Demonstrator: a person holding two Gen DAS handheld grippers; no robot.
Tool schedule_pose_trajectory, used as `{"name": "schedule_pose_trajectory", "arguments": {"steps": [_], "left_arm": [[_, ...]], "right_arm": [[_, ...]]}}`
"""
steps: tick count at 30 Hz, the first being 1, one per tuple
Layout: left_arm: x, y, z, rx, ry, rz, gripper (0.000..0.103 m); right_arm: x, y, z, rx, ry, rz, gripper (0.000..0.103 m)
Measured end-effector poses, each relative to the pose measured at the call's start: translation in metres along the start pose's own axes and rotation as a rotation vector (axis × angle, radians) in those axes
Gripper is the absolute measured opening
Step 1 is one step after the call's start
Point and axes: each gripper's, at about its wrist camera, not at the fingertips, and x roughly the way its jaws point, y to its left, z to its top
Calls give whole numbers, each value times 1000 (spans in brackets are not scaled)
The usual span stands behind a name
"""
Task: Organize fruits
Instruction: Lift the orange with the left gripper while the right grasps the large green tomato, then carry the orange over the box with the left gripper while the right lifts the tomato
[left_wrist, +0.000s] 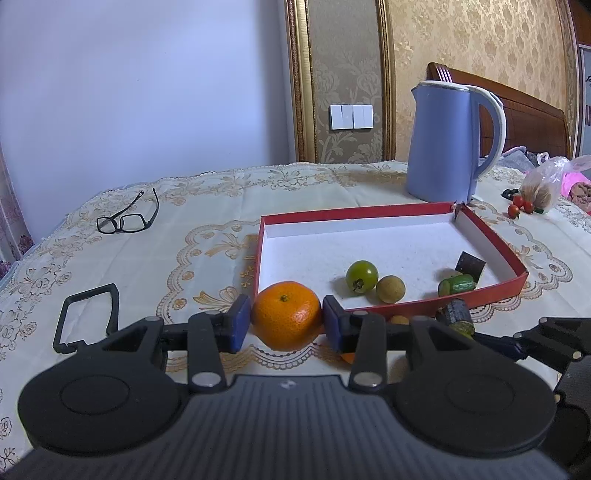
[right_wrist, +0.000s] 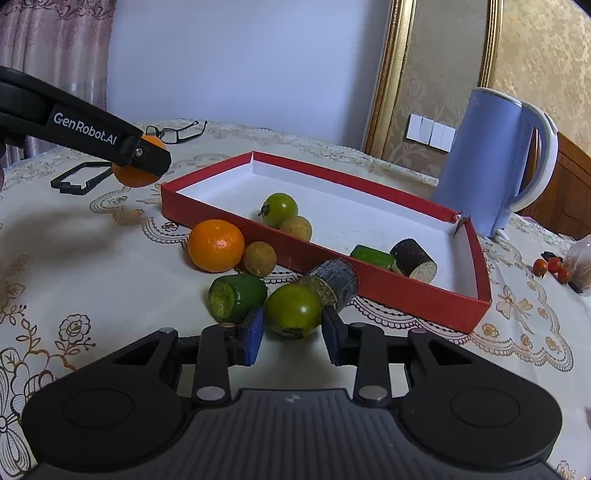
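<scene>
My left gripper (left_wrist: 286, 319) pinches an orange (left_wrist: 286, 314) just outside the red box (left_wrist: 491, 295), while my right gripper (right_wrist: 291, 325) clamps a green tomato (right_wrist: 293, 311) on the tablecloth (right_wrist: 110, 266) beside that box

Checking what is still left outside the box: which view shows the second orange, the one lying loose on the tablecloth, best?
The right wrist view. There the loose orange lies in full sight against the red box, beside a small tan fruit. In the left wrist view only an orange sliver shows behind the left gripper, which holds the other orange.
</scene>
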Motion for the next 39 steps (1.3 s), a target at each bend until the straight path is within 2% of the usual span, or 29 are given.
{"name": "schedule_pose_trajectory", "arguments": {"steps": [10, 17, 24, 39], "left_arm": [[-1, -2, 2, 5, -5, 2, 39], [7, -13, 15, 24, -19, -11, 39], [31, -35, 36, 50, -12, -31, 39], [85, -68, 59, 91, 35, 18, 39]], "right_arm": [[-4, -1, -1, 1, -2, 11, 32], [-18, -9, -1, 19, -29, 7, 32], [-33, -24, 0, 41, -59, -17, 32], [-45, -46, -3, 83, -90, -44, 32]]}}
